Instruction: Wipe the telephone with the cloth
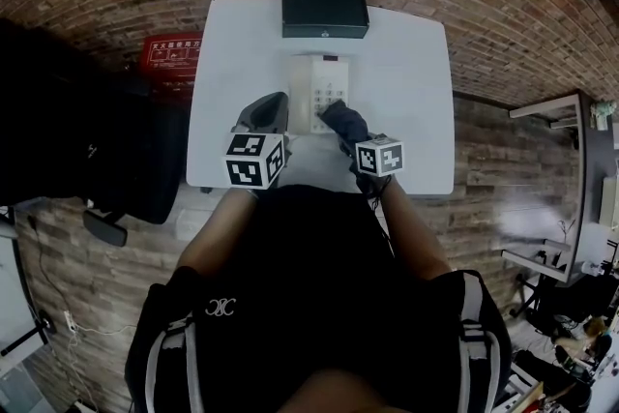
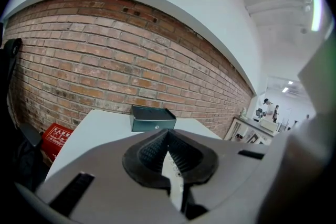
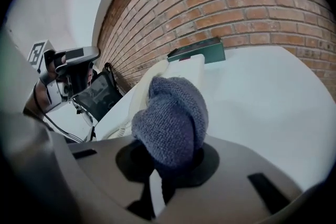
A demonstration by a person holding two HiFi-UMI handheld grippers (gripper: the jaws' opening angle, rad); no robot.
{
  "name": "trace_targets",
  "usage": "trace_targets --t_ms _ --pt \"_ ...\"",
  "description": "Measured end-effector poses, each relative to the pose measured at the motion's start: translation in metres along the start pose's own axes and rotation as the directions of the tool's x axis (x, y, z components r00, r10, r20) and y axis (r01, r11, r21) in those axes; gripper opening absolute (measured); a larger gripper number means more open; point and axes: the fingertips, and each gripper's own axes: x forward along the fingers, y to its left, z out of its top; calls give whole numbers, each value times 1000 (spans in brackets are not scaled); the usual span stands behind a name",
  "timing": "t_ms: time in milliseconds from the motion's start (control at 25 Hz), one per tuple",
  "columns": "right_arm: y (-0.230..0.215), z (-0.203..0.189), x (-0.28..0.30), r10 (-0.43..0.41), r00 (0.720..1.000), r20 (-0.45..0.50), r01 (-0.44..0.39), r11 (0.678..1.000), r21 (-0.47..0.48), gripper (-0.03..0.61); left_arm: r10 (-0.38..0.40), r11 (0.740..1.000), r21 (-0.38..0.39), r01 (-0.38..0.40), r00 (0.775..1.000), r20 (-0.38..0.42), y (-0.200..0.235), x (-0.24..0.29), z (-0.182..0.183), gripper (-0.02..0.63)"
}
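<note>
The person wears a black top (image 1: 309, 247) with a white interlocked emblem (image 1: 221, 308); pale stripes (image 1: 179, 358) mark what may be jacket sleeves. The grey left tool (image 2: 168, 139) and right tool (image 3: 160, 162) carry black-and-white marker cubes (image 1: 255, 160).

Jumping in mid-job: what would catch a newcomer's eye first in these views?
The blue-grey knitted cloth bunched in the right gripper, held at the near end of the white telephone in the middle of the table. Next, the left gripper beside the telephone's left side, jaws together and empty, and the dark green box at the table's far edge against the brick wall.
</note>
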Motion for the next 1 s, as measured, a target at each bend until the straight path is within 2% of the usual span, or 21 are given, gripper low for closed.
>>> trace_targets --t_ms 160,400,640,1000 --pt "0 14 5 -24 1000 -2 24 997 -69 37 -6 1000 -6 6 1000 -5 -1 3 -2 -5" --pt "-11 43 15 -85 995 58 89 994 -59 37 -14 1000 -3 14 1000 -11 -5 4 -4 -5" --pt "-23 68 19 -131 986 100 137 989 -53 37 19 1000 -23 -19 1000 -7 7 1 -2 -5" --pt "-42 113 29 -135 982 132 141 989 -40 37 69 997 -31 -69 998 0 20 -9 0 -5"
